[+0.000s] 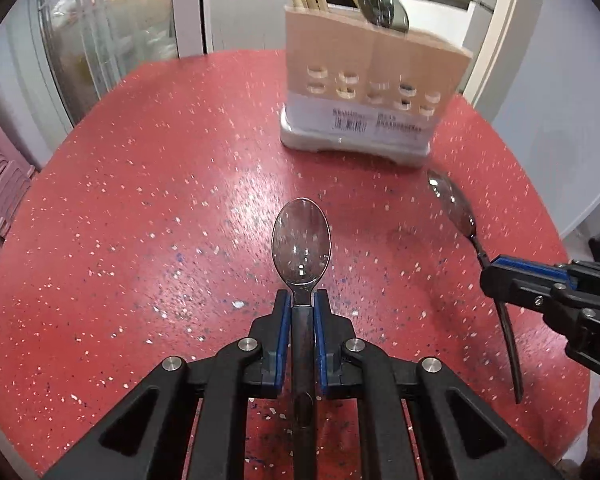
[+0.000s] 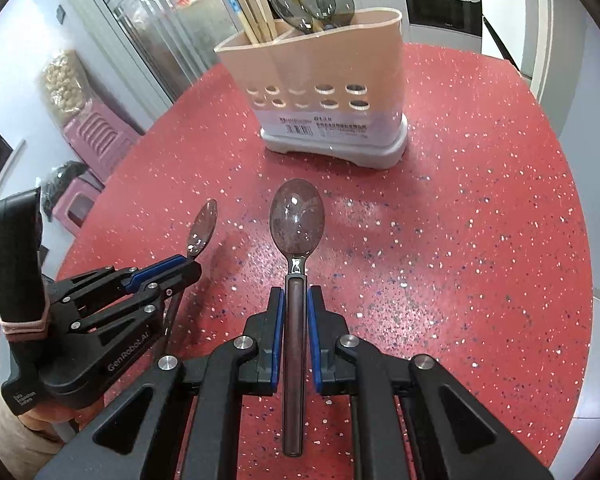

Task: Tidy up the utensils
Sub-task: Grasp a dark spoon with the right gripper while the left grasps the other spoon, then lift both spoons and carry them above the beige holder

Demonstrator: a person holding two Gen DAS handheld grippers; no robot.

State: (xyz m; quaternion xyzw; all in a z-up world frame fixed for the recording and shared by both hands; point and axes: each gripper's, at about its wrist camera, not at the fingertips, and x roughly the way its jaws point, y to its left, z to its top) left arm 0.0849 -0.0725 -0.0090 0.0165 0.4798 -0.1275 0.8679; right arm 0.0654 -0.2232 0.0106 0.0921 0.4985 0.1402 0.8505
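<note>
On a red speckled worktop, the left claw is clamped on the neck of a clear-bowled spoon, bowl pointing toward the beige utensil holder standing at the far side. To its right, the right claw grips a second spoon by its dark handle, bowl likewise aimed at the holder. Both spoons are held above the surface. Inside the holder, chopsticks fill the left compartment and grey spoons the next one.
</note>
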